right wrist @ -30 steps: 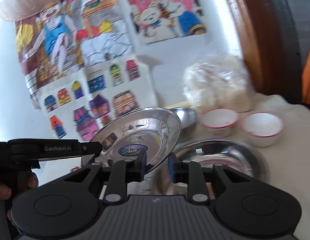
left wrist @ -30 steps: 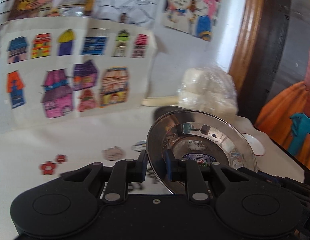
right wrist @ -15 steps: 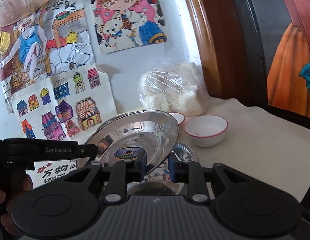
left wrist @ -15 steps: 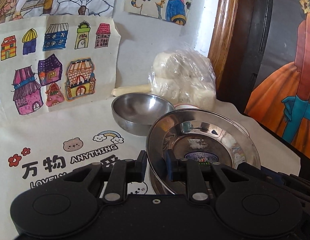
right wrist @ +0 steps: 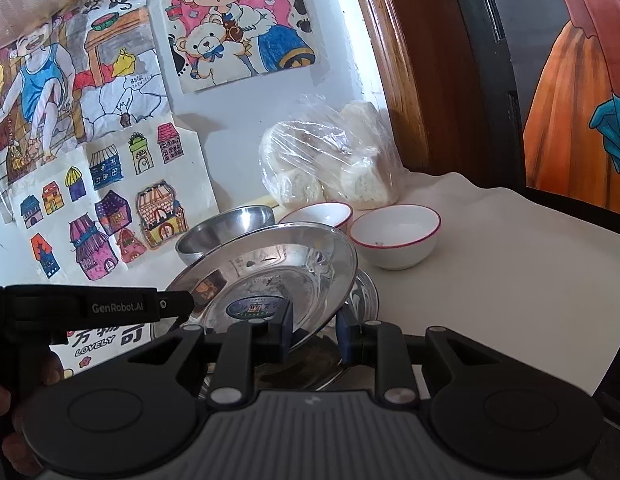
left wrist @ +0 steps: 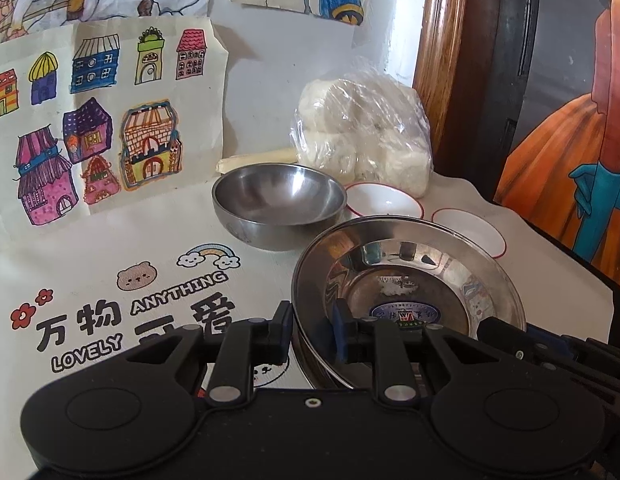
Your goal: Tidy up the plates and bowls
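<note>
Both hands have come down toward the steel bowl point(left wrist: 278, 204), each gripper, left gripper point(left wrist: 310, 334) and right gripper point(right wrist: 313, 330), pinching the shiny plate's point(left wrist: 405, 280) rim to stack it on another plate point(right wrist: 363, 292) just in front of that bowl.

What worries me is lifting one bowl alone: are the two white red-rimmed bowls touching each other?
Apart. The left wrist view shows a strip of cloth between the left white bowl and the right white bowl.

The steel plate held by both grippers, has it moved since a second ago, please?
Yes. The steel plate has come down toward the tablecloth, now low beside the white bowl.
</note>
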A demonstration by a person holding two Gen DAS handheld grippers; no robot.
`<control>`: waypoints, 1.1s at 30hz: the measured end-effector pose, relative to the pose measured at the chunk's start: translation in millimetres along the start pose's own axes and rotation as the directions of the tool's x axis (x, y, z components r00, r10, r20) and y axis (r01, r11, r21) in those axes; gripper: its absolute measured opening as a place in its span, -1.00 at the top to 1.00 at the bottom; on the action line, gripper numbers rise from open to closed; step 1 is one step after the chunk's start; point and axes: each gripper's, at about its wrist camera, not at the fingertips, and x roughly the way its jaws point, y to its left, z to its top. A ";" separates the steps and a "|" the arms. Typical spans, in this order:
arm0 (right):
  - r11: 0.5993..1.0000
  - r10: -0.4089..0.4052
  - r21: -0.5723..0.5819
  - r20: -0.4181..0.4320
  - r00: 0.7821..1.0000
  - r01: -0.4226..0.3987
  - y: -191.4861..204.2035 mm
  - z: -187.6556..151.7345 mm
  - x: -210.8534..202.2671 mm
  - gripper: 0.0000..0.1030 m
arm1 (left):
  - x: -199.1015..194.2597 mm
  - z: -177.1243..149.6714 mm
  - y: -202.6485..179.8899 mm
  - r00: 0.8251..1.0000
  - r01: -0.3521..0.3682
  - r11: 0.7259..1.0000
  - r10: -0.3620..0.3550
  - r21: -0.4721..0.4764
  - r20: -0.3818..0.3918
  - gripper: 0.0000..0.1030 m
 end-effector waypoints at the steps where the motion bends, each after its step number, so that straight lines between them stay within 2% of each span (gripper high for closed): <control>1: 1.000 -0.001 0.001 -0.002 1.000 0.001 0.0 0.0 -0.1 0.49 | 0.6 -0.1 0.7 1.000 0.001 1.000 -0.001 -0.001 -0.003 0.55; 33: 1.000 -0.020 -0.011 -0.037 0.999 0.020 5.5 1.2 5.0 0.44 | 6.3 -1.3 4.5 0.999 -0.002 1.000 0.002 -0.002 -0.045 0.52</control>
